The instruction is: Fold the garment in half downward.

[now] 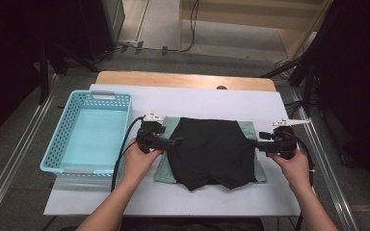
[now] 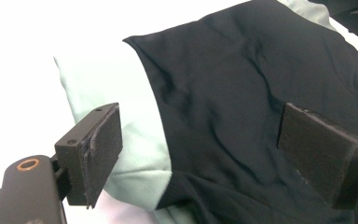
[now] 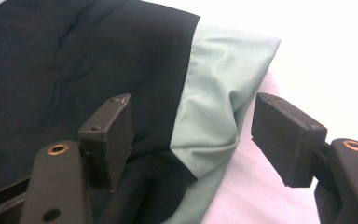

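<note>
A black garment (image 1: pixel 212 149) lies spread on top of a folded pale green garment (image 1: pixel 166 166) in the middle of the white sheet (image 1: pixel 197 101). My left gripper (image 1: pixel 176 143) is at the stack's left edge and is open. In the left gripper view its jaws (image 2: pixel 200 149) stand wide apart over the black cloth (image 2: pixel 242 79) and the green cloth (image 2: pixel 107 84), with no pad pressing on either. My right gripper (image 1: pixel 260 144) is at the stack's right edge, also open. Its jaws (image 3: pixel 196 135) straddle the green corner (image 3: pixel 219 79) beside the black cloth (image 3: pixel 74 56).
A light blue plastic basket (image 1: pixel 60 139) stands at the left of the sheet, close to my left hand. The wooden table edge (image 1: pixel 183 79) runs along the back. White sheet lies bare behind and in front of the garments.
</note>
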Demonstrator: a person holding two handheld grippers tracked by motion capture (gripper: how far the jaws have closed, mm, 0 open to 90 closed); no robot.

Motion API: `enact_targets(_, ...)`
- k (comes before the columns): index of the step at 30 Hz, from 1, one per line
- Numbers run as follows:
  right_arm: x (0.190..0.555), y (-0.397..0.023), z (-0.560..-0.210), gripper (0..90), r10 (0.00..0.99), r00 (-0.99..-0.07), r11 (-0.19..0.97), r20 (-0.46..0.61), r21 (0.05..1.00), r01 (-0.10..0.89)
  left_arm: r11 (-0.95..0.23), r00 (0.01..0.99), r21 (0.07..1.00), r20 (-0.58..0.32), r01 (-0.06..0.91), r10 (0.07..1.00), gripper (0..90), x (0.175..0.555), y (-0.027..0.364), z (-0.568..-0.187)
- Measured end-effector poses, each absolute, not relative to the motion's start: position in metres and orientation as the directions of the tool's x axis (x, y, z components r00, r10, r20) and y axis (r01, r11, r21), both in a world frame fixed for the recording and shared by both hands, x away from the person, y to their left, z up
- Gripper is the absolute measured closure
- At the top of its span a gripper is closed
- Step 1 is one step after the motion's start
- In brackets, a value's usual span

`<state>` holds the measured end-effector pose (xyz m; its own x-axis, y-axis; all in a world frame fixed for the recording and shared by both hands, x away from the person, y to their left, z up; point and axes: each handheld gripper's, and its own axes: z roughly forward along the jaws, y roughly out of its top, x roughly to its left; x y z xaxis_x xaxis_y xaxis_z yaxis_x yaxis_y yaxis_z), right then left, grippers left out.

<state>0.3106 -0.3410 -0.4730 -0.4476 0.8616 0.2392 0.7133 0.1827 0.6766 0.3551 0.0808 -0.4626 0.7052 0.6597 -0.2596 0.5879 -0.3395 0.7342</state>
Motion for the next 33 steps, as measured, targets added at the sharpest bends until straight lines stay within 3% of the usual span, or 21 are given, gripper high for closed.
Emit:
enact_targets(29,0.335,-0.323,-0.479,26.3,0.862,-0.451,0.199,0.231,0.664,0.721,-0.378,0.692,0.71,-0.213,0.595,0.689,16.1,0.382,0.071,-0.481)
enact_targets(33,0.334,-0.321,-0.484,28.8,0.871,-0.453,0.235,0.187,0.653,0.72,-0.362,0.679,0.71,-0.219,0.603,0.701,16.3,0.385,0.071,-0.485)
